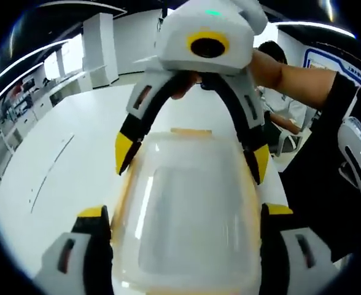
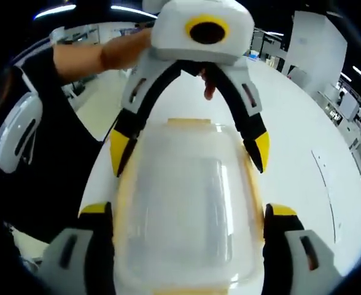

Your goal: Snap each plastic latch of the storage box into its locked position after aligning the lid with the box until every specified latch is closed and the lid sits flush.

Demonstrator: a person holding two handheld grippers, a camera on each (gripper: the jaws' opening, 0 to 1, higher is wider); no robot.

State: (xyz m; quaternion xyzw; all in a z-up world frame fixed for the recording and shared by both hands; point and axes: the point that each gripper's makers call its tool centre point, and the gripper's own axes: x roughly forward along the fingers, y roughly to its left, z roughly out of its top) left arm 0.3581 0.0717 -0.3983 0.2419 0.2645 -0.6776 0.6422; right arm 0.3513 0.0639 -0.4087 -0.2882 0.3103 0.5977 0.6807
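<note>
Both grippers, left at 6 o'clock and right at 12, spread their jaws astride the box, likely steadying it so the lid seats flush.

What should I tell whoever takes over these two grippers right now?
Left gripper: open, jaws straddling one end of the storage box.
Right gripper: open, jaws straddling the opposite end.
The box sits on the white table, translucent lid on and apparently aligned.
Done: lid placed.
Left: I cannot tell whether any latch is locked; check the end latch and the others, then snap them shut.
</note>
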